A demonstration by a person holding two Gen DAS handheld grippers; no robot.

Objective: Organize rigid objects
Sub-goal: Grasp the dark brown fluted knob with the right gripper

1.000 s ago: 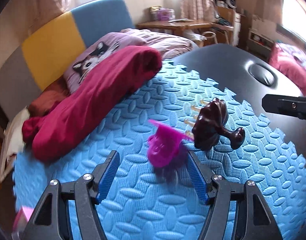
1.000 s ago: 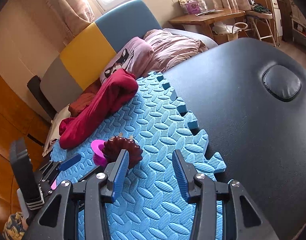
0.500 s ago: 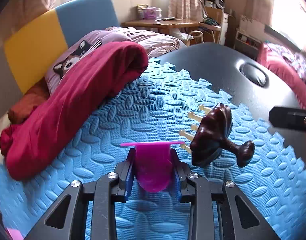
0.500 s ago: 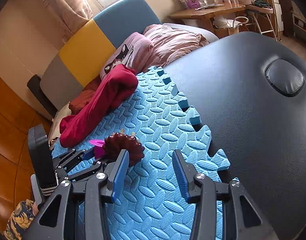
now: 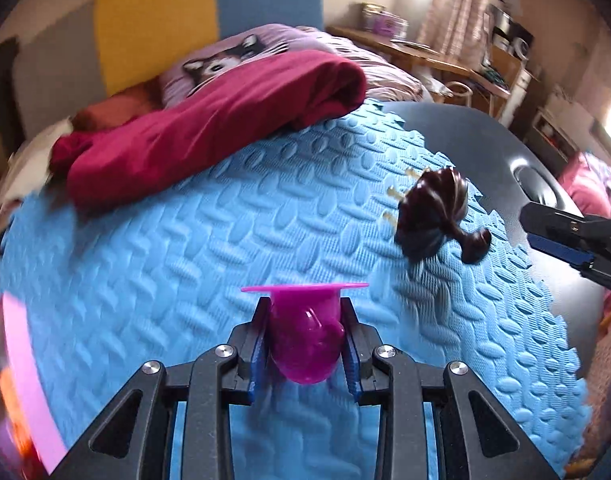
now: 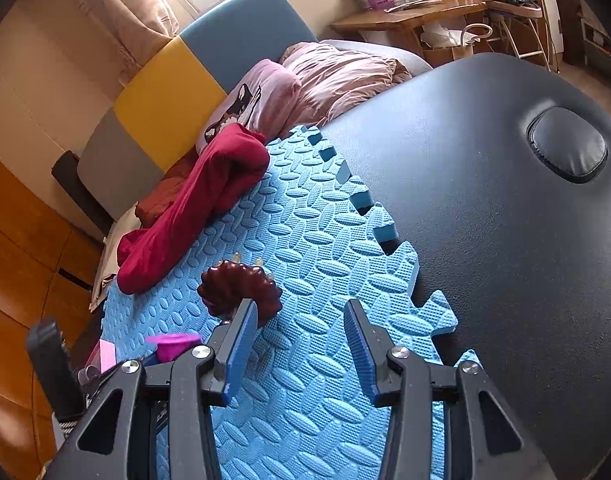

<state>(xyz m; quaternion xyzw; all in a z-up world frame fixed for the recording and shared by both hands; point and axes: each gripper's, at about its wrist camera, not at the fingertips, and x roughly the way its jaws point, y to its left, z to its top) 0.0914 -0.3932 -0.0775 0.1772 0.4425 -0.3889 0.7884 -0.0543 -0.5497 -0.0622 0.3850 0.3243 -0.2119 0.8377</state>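
Note:
My left gripper [image 5: 305, 312] is shut on a magenta plastic cup [image 5: 305, 336] with a flat rim, held just above the blue foam mat [image 5: 185, 248]. A dark brown ribbed holder [image 5: 435, 216] with several pale sticks behind it lies on the mat to the right, apart from the cup. In the right wrist view the same brown holder [image 6: 237, 288] sits just beyond my right gripper's left finger. My right gripper [image 6: 301, 320] stands open over the mat with nothing between its fingers. The magenta cup [image 6: 173, 346] shows at the lower left there.
A crimson cloth [image 5: 209, 120] lies along the mat's far edge, with pillows and a yellow-and-blue headboard behind. The mat rests on a black padded table [image 6: 485, 200] with an oval cushion. A pink box [image 6: 103, 354] sits at the mat's left edge. A wooden desk stands at the back.
My left gripper shut on the magenta cup, then drew it leftward away from the brown holder. The right gripper stayed in place, still open.

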